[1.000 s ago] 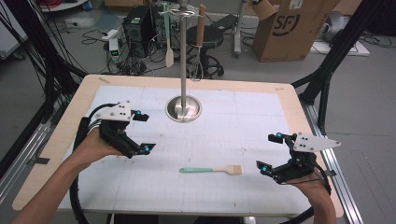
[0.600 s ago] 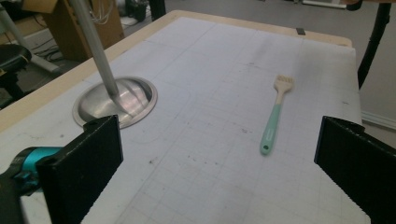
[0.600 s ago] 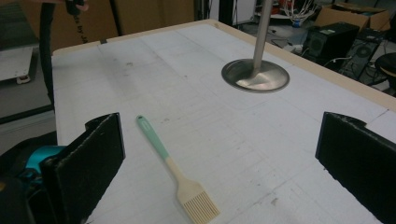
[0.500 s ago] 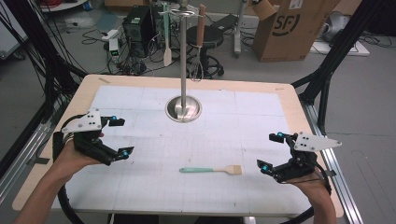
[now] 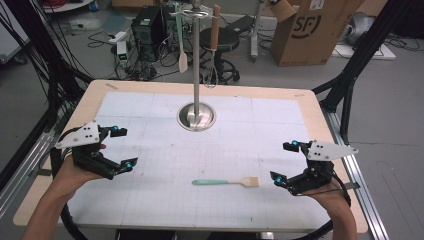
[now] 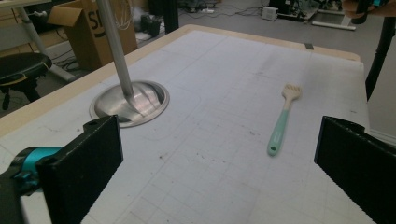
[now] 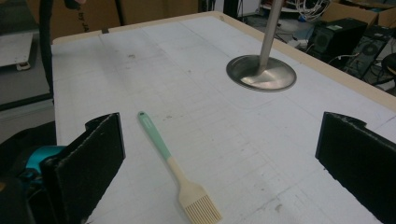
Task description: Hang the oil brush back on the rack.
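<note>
One brush (image 5: 226, 182), two gaping grippers, one stand (image 5: 197, 116)

Table (image 5: 310, 107): pale wood rim, top covered w/ white gridded mat (image 5: 150, 115). On mat: round steel stand base (image 5: 197, 118) at rear centre, pole upright; pastry brush (image 5: 226, 182) lying flat nr front edge, mint handle, bristles twd right.

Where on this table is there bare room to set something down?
Bare mat lies between the left gripper and the basting brush, and along the far edge either side of the stand base. The tightest spot is the strip between the brush and the right gripper, whose fingers stand apart.
</note>
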Demonstrator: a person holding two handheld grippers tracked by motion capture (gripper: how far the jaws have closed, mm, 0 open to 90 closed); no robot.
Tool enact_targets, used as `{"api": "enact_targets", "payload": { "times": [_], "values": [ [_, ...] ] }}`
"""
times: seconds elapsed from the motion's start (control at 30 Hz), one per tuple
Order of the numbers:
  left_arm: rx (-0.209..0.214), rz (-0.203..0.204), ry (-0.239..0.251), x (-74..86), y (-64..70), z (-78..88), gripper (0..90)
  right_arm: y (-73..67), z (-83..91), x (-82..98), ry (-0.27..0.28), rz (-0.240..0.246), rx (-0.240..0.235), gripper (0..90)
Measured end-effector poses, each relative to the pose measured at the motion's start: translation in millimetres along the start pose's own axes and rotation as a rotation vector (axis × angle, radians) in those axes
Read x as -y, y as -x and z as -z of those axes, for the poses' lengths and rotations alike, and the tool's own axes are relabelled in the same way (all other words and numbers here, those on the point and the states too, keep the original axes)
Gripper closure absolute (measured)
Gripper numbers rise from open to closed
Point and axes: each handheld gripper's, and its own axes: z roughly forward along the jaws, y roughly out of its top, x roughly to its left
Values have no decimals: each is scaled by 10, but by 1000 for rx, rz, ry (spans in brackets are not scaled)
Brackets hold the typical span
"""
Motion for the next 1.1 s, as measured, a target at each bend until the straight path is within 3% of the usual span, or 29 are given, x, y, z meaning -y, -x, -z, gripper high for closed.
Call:
{"api": "enact_targets", "payload": {
  "times": [0.3,0.4,0.7,1.1],
  "values": [
    [1,15,43,81,7,76,17,43,-34,-64,-18,1,-24,0],
    [3,16,21,114,3,77,17,67,-33,-108,-35,-5,-34,0],
    [3,38,16,174,-40,84,17,121,-112,-266,-99,25,-88,0],
    [6,50,22,190,-67,115,16,94,-459,-459,-270,114,-169,0]
  ]
}}
